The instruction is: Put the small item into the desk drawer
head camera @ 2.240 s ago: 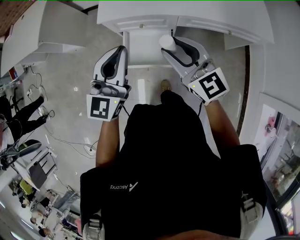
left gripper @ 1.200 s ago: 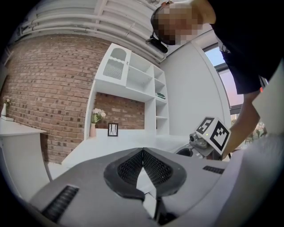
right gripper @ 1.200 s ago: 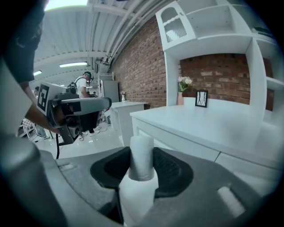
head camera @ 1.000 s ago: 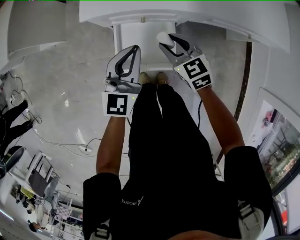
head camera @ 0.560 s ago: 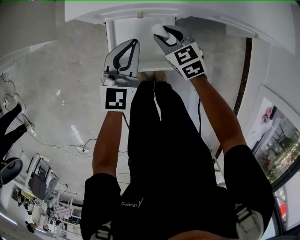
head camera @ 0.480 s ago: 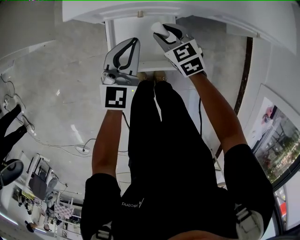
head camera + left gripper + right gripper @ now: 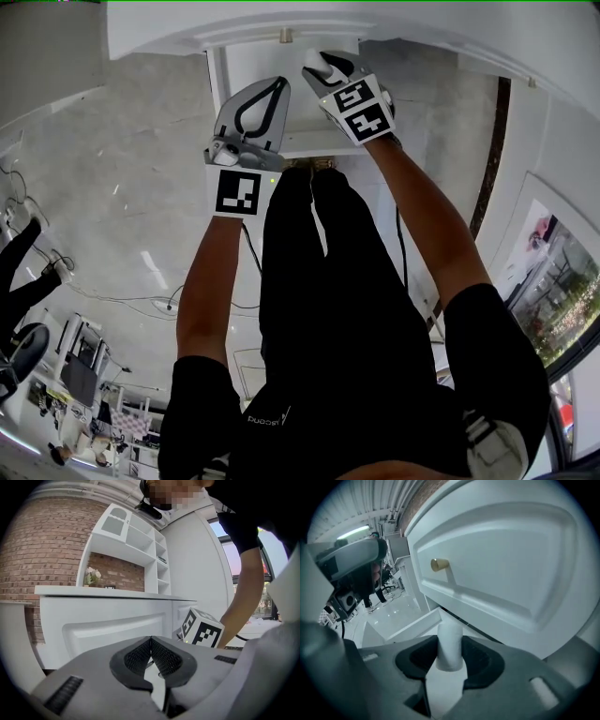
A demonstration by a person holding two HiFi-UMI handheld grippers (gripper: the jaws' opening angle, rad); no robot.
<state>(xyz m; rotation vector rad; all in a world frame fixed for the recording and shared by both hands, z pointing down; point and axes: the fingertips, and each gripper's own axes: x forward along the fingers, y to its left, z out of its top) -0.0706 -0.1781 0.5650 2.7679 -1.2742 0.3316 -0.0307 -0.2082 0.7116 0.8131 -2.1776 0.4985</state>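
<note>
The small item [image 7: 314, 62] is a white cylinder, and my right gripper [image 7: 324, 66] is shut on it, holding it upright over the far end of the open white desk drawer [image 7: 298, 117]. In the right gripper view the small item [image 7: 450, 634] stands between the pads of my right gripper [image 7: 450, 657]. The open drawer's rim [image 7: 412, 625] lies below it. A closed drawer front with a brass knob [image 7: 439, 565] is just above. My left gripper [image 7: 270, 84] hovers over the drawer's left part. Seen in its own view, the left gripper [image 7: 151, 644] is shut and holds nothing.
The white desk top [image 7: 450, 28] runs across the top of the head view, with a brass knob [image 7: 284, 36] under it. A white shelf unit [image 7: 140, 541] stands on the desk against a brick wall [image 7: 42, 550]. My legs [image 7: 319, 244] stand close under the drawer. Cables [image 7: 141, 300] lie on the floor at left.
Both grippers have moved forward toward the desk. The right one has carried the white item further in over the open drawer. Both grips are unchanged.
</note>
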